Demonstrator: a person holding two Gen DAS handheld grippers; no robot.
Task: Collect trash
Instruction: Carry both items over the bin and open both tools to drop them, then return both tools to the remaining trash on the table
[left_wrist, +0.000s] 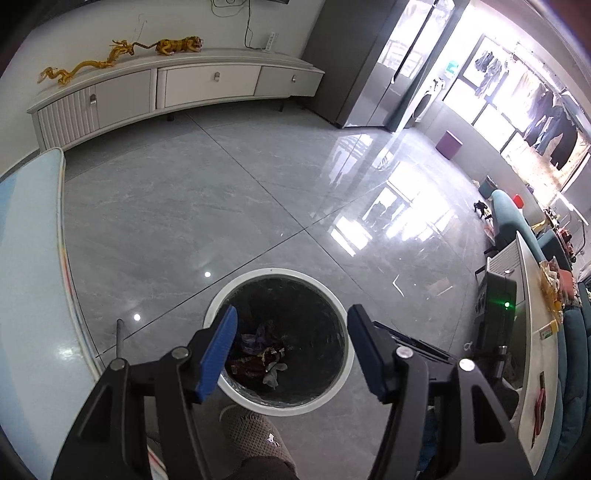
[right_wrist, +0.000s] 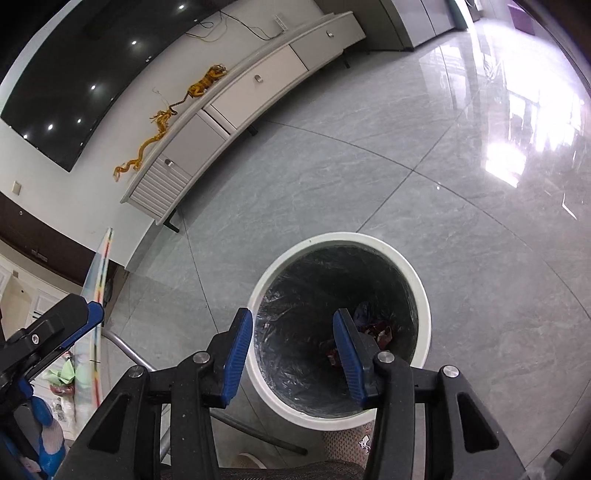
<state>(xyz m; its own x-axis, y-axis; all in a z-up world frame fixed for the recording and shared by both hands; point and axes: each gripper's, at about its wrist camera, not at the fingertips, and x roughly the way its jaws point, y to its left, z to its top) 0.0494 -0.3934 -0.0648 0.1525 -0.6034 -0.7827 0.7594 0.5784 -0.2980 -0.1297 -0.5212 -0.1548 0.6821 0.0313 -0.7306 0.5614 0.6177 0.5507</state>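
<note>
- We hold both tongs above the white bin (left_wrist: 218, 306) that stands on the grey tiled floor (left_wrist: 184, 206); the left tongs (left_wrist: 291, 350) gape partly apart with nothing between the blue pads, and the right tongs (right_wrist: 293, 352) stand a little narrower, likewise with nothing in them.
- The trash (left_wrist: 258, 354) lies at the bottom of the bin, inside its dark liner (right_wrist: 295, 295): crumpled wrappers, a reddish one and a pale scrap among them.
- We judge these scraps light, soft and easily crushed; a pinch on any raised fold would lift one, and a glossy wrapper could slip.
- The heap has no clear long axis and points nowhere in particular; the bin itself stands upright, mouth open to us.
- More litter (right_wrist: 62, 376) seems to lie at the near left, beside a bench (left_wrist: 33, 258) edge, though it is too blurred to name.
- A slippered foot (left_wrist: 255, 432) rests just near the bin's near rim.
- A low cabinet (left_wrist: 173, 88) stands far off along the wall.
</note>
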